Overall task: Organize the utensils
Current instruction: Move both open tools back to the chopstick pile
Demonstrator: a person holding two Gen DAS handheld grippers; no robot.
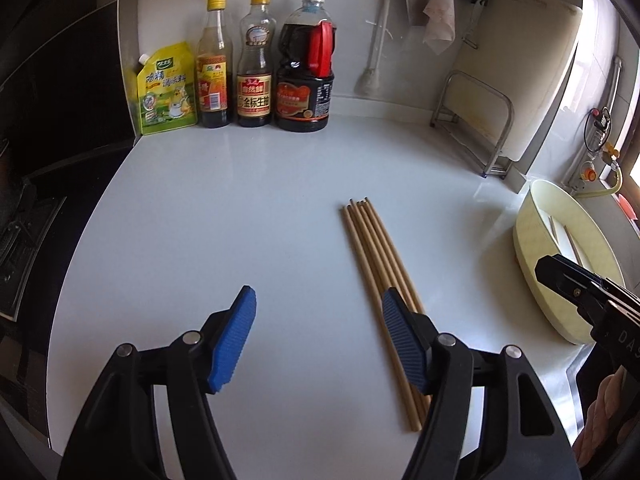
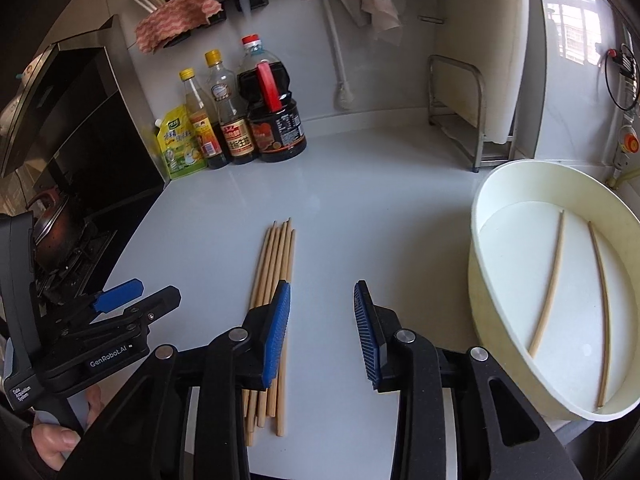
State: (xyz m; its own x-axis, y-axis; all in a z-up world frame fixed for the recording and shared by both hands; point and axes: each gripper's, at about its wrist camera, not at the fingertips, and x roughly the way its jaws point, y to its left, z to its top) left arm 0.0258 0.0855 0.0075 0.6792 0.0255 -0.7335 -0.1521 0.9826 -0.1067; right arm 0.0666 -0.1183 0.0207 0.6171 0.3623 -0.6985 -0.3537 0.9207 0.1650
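Here, both grippers' fingers (image 1: 394,312) gape empty over the white counter (image 1: 240,208) beside chopsticks (image 2: 276,256).

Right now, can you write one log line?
left gripper: jaws open, empty | right gripper: jaws open, empty | wooden chopstick bundle: on counter | round cream basin: two chopsticks

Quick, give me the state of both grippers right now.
Left gripper: open, jaws empty, beside the chopsticks on the counter.
Right gripper: open, jaws empty, nothing held.
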